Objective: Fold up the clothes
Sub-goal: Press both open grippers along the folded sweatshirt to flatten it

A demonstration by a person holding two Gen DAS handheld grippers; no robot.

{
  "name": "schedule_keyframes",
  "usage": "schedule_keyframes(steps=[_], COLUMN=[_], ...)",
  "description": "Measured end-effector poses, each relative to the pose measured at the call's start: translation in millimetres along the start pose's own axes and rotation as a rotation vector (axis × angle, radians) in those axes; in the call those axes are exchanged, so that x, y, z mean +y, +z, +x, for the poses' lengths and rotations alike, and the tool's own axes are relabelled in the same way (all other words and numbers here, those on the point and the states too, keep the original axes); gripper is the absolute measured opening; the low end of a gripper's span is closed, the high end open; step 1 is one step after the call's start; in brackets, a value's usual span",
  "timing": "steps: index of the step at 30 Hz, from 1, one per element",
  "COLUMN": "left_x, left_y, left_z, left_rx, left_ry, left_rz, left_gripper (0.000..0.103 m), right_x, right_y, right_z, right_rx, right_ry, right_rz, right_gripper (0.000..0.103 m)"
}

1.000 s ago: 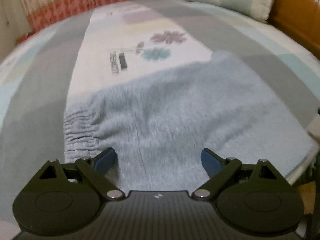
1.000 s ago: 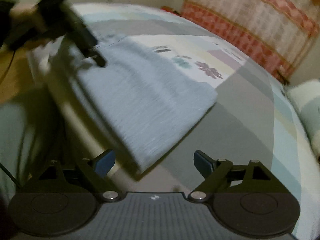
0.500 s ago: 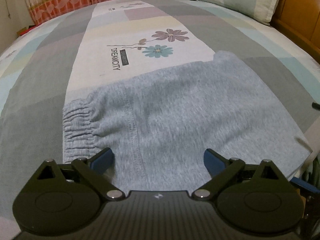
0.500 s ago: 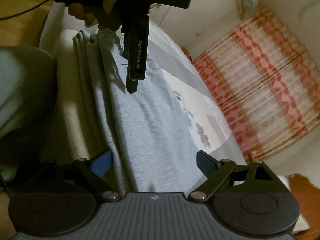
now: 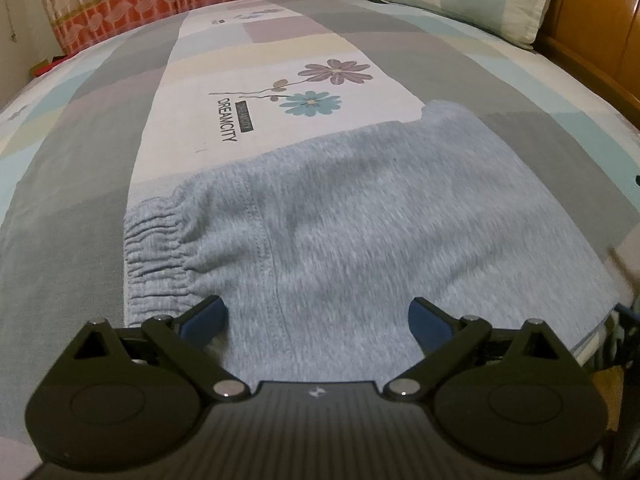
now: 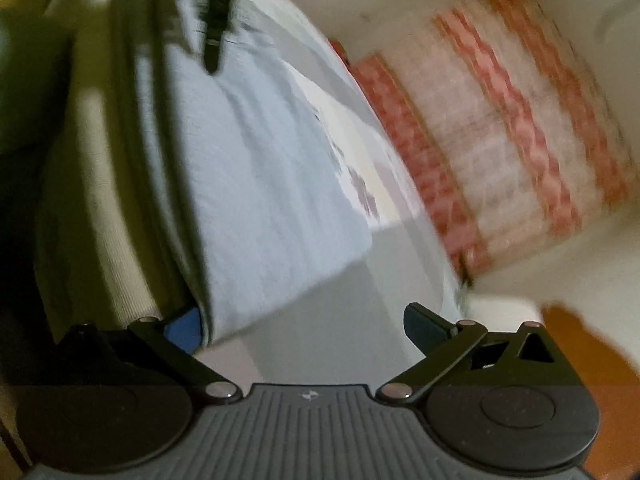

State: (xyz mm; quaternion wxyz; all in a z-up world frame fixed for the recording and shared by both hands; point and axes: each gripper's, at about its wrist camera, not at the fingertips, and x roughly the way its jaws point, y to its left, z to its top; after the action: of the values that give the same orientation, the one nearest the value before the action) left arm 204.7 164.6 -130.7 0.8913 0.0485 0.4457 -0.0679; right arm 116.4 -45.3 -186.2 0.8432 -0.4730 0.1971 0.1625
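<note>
Grey sweatpants (image 5: 360,220) lie flat on the bed (image 5: 80,152); left gripper (image 5: 318,320) and right gripper (image 6: 304,324) jaws both released.

Left gripper (image 5: 318,318): jaws spread wide, both blue-padded fingertips (image 5: 206,317) well apart, nothing between them. Held low and roughly level, pointing forward. Linkage arms splayed outward on either side of the ribbed black body.

Right gripper (image 6: 304,326): jaws also spread wide, nothing clamped. View strongly tilted and blurred, so the gripper is rolled to one side. Its left fingertip (image 6: 185,330) shows blue; the other looks dark.

From the right wrist view, the left gripper (image 6: 216,20) shows as a dark finger at the top edge, pointing downward, blurred. No hand or sleeve can be made out.
</note>
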Motion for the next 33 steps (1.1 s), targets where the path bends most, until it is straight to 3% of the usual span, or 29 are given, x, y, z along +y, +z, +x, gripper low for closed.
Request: schedule_keyframes(steps=[5, 10, 14, 17, 20, 22, 26, 33], left_x=[0.5, 0.0, 3.4, 6.8, 13.0, 11.4, 1.8, -24.0], left_y=[0.3, 3.3, -1.2, -15.5, -23.6, -16.2, 13.2, 69.4], left_z=[-5.6, -20.1, -12.1, -14.1, -25.6, -31.2, -36.8, 26.2], left_rx=[-0.006, -0.069, -0.035, -0.035, -0.041, -0.048, -0.09, -0.108], left_ry=[0.006, 0.022, 0.031, 0.025, -0.004, -0.015, -0.066, -0.249], left_rz=[0.003, 0.031, 0.017, 0.017, 0.006, 0.017, 0.051, 0.007], left_gripper=[0.098, 0.099, 0.099, 0.099, 0.099, 0.099, 0.098, 0.099], right_x=[-10.5, -48.9, -73.3, -72.2, -58.8, -58.2, -61.0, -49.3], right_y=[2.4, 19.1, 34.9, 32.2, 10.2, -3.0, 1.8, 2.3], right_z=[-8.6, -16.1, 2.0, 33.9, 61.7, 59.5, 59.5, 54.8], right_rx=[0.036, -0.058, -0.144, -0.101, 0.021, -0.013, 0.016, -0.008], right_ry=[0.051, 0.139, 0.292, 0.458, 0.57, 0.576, 0.573, 0.535], right_rz=[0.074, 0.241, 0.461, 0.625, 0.729, 0.774, 0.796, 0.767], right_gripper=[0.102, 0.102, 0.102, 0.099, 0.1, 0.1, 0.102, 0.103])
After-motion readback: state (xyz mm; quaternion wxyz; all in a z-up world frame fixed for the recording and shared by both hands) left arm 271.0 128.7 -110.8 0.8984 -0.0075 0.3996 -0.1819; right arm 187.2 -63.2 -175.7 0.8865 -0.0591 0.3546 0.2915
